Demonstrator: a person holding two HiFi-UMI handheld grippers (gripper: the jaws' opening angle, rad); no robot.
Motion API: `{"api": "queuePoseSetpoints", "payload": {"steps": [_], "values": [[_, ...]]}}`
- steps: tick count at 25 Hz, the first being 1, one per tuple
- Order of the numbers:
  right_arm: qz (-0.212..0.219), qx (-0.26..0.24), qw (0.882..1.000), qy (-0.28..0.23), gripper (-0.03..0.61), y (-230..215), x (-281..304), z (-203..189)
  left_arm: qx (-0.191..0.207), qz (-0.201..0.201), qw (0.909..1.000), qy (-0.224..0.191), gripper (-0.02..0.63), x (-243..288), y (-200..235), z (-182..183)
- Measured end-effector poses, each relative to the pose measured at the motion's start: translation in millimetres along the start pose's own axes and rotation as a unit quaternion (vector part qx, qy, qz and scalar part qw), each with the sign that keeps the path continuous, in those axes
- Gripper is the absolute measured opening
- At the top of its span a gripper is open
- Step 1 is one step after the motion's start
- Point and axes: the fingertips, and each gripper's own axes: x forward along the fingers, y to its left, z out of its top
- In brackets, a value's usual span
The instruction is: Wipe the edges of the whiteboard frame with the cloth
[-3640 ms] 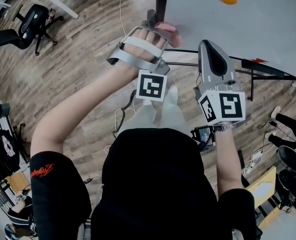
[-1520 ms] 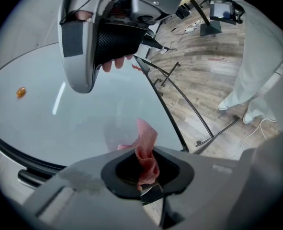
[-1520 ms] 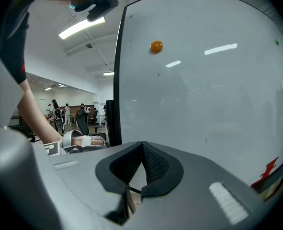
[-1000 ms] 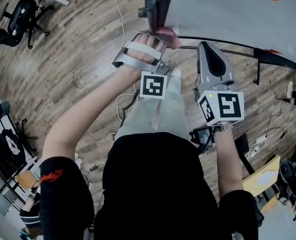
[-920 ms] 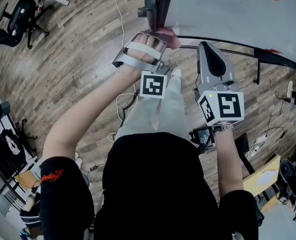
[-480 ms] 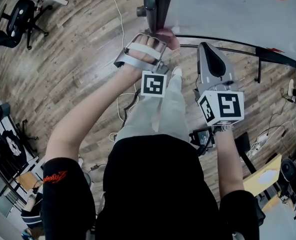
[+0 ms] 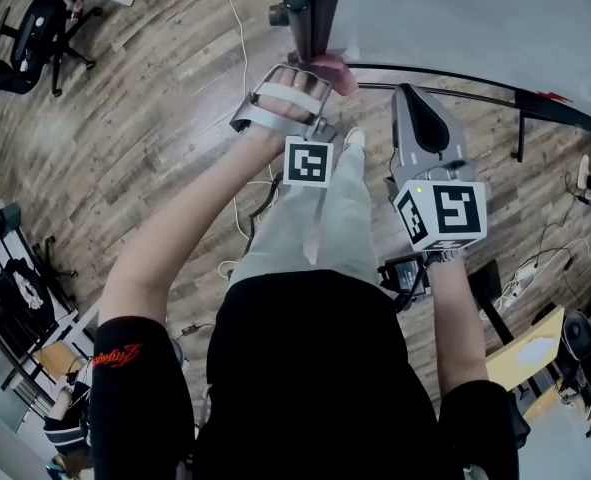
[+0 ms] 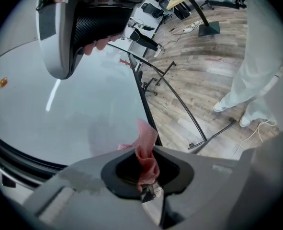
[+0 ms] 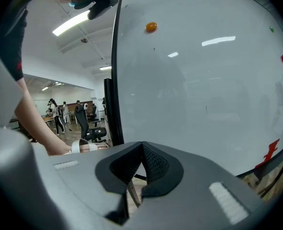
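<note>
Head view | plank floor (image 7: 145, 138) | whiteboard (image 7: 455, 13) | chair (image 7: 40, 28) | left tongs (image 7: 313, 68) pinching cloth (image 7: 336, 72)

Black office chair (image 7: 43, 30) on wood floor (image 7: 145, 148).

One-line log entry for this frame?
left gripper: shut on pink cloth | cloth at whiteboard frame edge | right gripper: shut, empty

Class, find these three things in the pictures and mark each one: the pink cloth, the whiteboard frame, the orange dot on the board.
pink cloth (image 8: 146, 159): left gripper view, its bunched middle.
whiteboard frame (image 9: 111, 114): right gripper view, the black upright edge.
orange dot (image 9: 151, 27): right gripper view, its centre.
</note>
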Motion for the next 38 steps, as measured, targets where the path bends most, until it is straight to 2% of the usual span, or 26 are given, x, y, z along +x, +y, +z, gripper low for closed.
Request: {"api": "queuePoseSetpoints", "payload": {"steps": [38], "values": [[0.006,0.008,0.999,0.034,0.002,8.9,7.3,-35.4,0.004,-0.048,0.9988,-0.009,0.040,28.3,-63.1,-0.4]]}}
